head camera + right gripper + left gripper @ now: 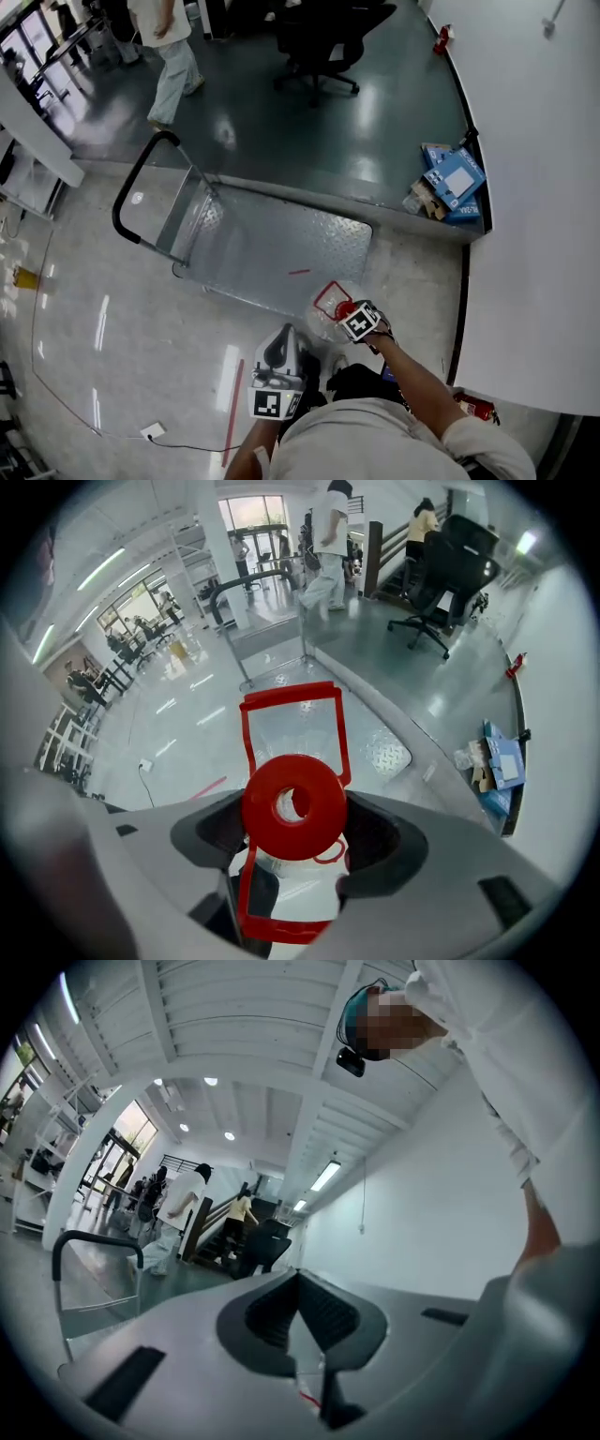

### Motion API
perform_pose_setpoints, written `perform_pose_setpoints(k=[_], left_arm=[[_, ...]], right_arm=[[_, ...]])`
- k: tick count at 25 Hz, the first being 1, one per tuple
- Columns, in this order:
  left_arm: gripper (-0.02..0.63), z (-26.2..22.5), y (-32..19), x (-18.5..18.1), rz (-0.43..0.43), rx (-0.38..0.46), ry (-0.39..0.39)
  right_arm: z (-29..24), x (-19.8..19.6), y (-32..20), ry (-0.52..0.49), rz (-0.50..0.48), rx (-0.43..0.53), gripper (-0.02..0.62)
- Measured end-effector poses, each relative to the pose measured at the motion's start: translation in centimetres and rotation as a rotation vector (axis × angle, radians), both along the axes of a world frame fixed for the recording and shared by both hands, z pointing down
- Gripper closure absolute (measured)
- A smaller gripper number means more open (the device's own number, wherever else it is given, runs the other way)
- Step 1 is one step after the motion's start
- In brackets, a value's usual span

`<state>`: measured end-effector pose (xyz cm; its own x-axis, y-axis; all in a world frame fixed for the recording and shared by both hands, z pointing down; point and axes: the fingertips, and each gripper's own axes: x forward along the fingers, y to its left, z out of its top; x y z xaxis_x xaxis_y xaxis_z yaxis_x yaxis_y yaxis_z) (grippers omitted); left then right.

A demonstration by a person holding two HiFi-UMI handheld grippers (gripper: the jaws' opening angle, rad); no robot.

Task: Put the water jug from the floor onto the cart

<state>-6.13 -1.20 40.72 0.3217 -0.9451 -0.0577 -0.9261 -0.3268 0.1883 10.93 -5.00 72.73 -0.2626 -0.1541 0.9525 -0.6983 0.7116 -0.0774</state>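
A clear water jug (326, 307) with a red carrying frame and red cap sits at the near edge of the cart deck (281, 246). My right gripper (350, 312) is shut on its top. In the right gripper view the red cap (293, 805) sits between the jaws, with the red frame (291, 697) beyond it and the cart's checker plate (389, 750) ahead. I cannot tell whether the jug touches the floor. My left gripper (278, 353) is close to my body, shut and holding nothing. Its view tilts up at the ceiling, showing the left gripper (298, 1288) and the cart's handle (94, 1239).
The cart's black push handle (131, 187) stands at its far left end. A curved white wall (534, 187) runs along the right, with blue boxes (452, 180) at its foot. An office chair (319, 42) and a walking person (173, 56) are beyond the cart. A cable (56, 394) crosses the floor.
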Motion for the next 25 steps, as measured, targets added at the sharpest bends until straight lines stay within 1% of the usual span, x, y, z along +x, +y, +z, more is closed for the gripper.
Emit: perform_pose_setpoints(k=[2,5,9,14,17,20,25], left_arm=[[0.603,0.2,-1.3,-0.1,0.02,-0.011,-0.001],[0.603,0.6,-2.7,0.1,0.025,-0.026,0.002],[0.603,1.3,-4.7,0.6,0.015,-0.046,-0.01],[0.603,2.0,-6.6,1.0,-0.011,-0.079,0.01],[0.603,2.2,-7.2,0.7,-0.024,-0.082,0.003],[0.603,2.5,-7.7,0.3,-0.033,-0.092,-0.006],[0.603,3.6,-8.0,-0.3,-0.059,-0.122,0.004]], right_arm=[[0.3,-0.4,-1.3,-0.005,0.025,0.006,0.288],[1.2,-0.8,-3.1,-0.01,0.05,0.01,0.288],[2.4,-1.2,-5.5,-0.011,0.069,0.012,0.288],[4.8,-1.2,-7.8,-0.003,0.096,-0.011,0.288],[6.2,-1.2,-8.6,-0.003,0.121,-0.031,0.288],[7.1,-1.4,-9.0,0.001,0.118,-0.042,0.288],[9.1,-1.3,-8.1,0.024,0.119,-0.06,0.288]])
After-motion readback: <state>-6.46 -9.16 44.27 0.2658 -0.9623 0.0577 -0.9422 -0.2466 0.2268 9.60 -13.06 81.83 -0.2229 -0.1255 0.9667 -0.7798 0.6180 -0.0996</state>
